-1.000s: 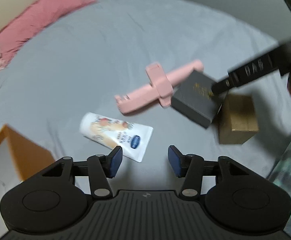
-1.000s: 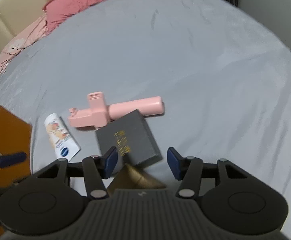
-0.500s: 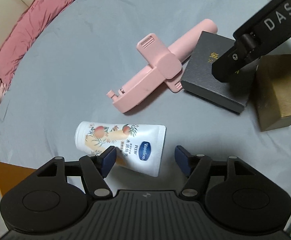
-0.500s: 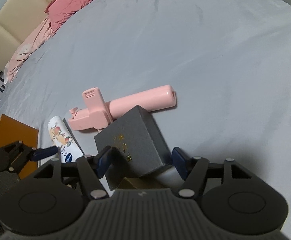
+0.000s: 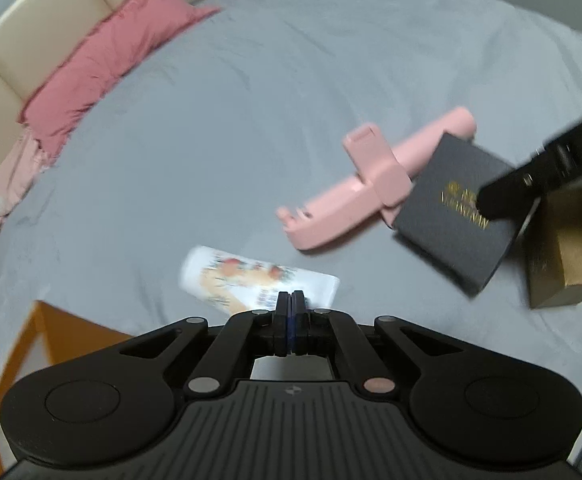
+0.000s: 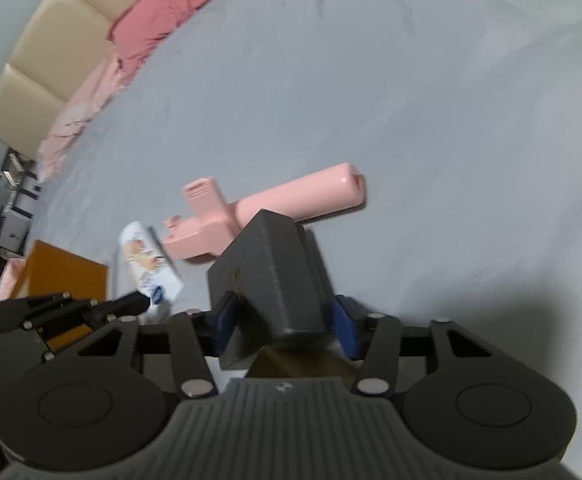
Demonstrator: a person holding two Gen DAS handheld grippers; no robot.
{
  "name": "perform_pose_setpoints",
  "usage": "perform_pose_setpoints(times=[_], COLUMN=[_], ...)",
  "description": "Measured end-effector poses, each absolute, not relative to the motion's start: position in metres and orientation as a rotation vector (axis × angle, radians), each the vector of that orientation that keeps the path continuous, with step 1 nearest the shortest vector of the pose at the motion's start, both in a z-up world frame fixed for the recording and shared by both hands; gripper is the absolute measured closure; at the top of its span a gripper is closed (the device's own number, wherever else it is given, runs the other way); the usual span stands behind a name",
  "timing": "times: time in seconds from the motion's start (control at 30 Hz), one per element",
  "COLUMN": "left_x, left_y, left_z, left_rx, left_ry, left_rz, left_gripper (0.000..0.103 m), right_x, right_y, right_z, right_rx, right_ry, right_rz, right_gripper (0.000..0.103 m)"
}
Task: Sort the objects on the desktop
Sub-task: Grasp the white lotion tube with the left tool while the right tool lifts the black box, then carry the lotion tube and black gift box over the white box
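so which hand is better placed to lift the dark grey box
Right: the right tool is closing with the dark grey box between its pads. The left tool is shut over the lotion tube.

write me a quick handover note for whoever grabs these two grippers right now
Left gripper: fingers shut on nothing, just above the lotion tube's crimped end.
Right gripper: fingers closing, the dark grey box between them, tilted up over the brown box.
Pink gadget lies on the grey sheet behind the box; orange box sits at the left.
Done: nothing visibly sorted yet.
Left: move the grey box, then tube, gadget and brown box.
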State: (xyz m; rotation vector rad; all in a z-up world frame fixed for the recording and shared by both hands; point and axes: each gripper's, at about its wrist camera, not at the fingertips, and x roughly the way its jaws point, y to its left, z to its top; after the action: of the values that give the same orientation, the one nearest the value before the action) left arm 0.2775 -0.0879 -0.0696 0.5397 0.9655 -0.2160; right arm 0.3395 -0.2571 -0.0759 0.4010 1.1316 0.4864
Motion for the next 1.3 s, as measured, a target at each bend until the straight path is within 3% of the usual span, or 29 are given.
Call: perform_pose_setpoints(times=[0.17, 0.23, 0.3, 0.43, 0.5, 0.93, 1.3], left_x=[0.276, 0.272, 0.269, 0.264, 0.262, 0.22, 0.232], left_y=[-0.085, -0.093, -0.099, -0.107, -0.11, -0.12, -0.104], left_z=[-0.056, -0.061, -0.071, -0.097, -0.107, -0.161, -0.194], left_rx=[0.564, 0.644, 0.716, 0.911, 0.994, 1.781, 1.999], left_ry=[0.997, 0.991, 0.996, 1.022, 1.019, 0.728, 0.548], left_rz=[-0.259, -0.279, -0.311, -0.381, -0.408, -0.589, -0.686], left_gripper=[0.103, 0.093, 0.068, 0.066, 0.049, 0.041, 0.041], right_x=[0.323, 0.315, 0.309, 0.31, 0.313, 0.317, 0.318], right_y=[-0.245, -0.239, -0.235, -0.235, -0.235, -0.242, -0.236], right_z=[-0.057, -0.045, -0.037, -0.04, -0.041, -0.051, -0.061], right_rx=[0.343, 0.257, 0.176, 0.161, 0.17, 0.21, 0.223], right_ry=[1.047, 0.967, 0.914, 0.929, 0.933, 0.971, 1.011], right_rz=[0.539, 0.5, 0.46, 0.461, 0.464, 0.497, 0.566], right_gripper=[0.064, 0.064, 0.064, 0.064, 0.064, 0.064, 0.065])
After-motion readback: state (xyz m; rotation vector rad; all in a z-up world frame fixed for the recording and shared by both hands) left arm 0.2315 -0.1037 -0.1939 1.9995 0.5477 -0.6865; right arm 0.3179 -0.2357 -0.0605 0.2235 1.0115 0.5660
